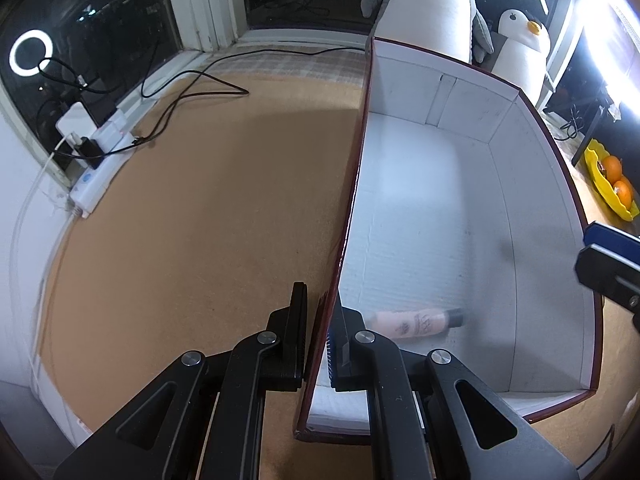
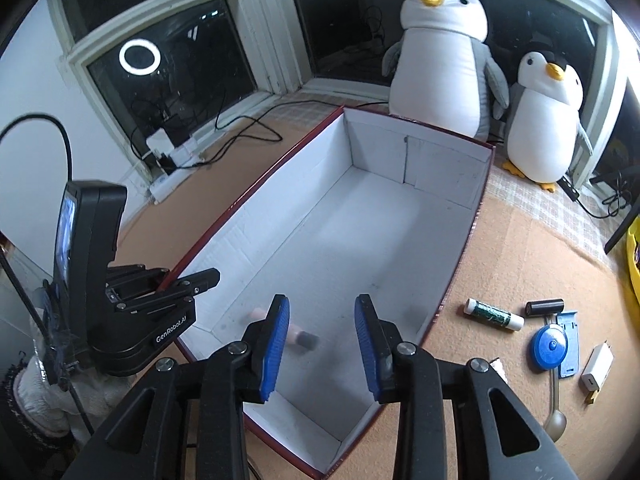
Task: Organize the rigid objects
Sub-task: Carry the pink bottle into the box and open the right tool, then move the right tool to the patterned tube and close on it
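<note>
The left tool point(image 2: 182, 282) clamped the box point(image 2: 452, 280) wall to steady it, while the right tool point(image 2: 322, 344), partly open and empty, hung above the bottle point(image 1: 416, 322) lying inside.

Box point(image 2: 460, 256) interior free except pink bottle point(image 1: 412, 322) near end.

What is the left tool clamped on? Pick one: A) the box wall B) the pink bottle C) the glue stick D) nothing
A: the left tool is shut on the box wall, while the pink bottle lies loose inside the box.
</note>
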`<state>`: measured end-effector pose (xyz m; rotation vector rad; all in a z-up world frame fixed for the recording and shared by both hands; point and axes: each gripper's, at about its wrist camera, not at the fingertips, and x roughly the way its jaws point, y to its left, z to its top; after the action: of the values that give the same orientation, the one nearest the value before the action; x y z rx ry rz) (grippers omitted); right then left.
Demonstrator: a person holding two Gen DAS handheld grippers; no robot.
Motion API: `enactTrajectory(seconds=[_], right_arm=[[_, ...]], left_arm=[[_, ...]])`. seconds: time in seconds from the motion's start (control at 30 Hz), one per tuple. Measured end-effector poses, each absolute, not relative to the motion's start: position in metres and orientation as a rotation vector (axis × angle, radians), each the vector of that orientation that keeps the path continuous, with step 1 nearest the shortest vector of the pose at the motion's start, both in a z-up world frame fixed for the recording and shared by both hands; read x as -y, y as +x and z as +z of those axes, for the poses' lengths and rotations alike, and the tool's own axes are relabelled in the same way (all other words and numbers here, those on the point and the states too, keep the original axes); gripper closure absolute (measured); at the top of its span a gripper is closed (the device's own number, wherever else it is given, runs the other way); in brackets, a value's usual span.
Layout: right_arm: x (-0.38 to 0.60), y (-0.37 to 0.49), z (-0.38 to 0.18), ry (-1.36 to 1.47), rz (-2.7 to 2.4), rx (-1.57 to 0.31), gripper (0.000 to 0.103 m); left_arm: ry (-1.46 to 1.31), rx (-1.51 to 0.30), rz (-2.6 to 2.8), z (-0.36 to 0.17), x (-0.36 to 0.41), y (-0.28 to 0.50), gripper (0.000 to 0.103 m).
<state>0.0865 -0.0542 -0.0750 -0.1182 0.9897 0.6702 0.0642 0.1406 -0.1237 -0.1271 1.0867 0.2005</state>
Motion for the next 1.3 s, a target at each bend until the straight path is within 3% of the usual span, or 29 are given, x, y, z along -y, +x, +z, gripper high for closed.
enactTrajectory(seconds=[0.37,0.77,1.3], right_arm=[[0.127,0.09,-0.073,-0.028,0.578,-0.975,0.072],[0.253,0.09,-0.139,0.014,0.345,-1.124,0.072],[0.191,0.12,-0.182,-0.152,0.429,-1.21,0.072]], left_arm=[[-0.086,-1.073,0.229,-0.11,-0.132,0.061,0.096],[-0.081,-1.078,0.258,-0.11,-0.127,0.062,0.096],[-0.091,-1.077,0.259,-0.11,-0.129,0.062,0.095]])
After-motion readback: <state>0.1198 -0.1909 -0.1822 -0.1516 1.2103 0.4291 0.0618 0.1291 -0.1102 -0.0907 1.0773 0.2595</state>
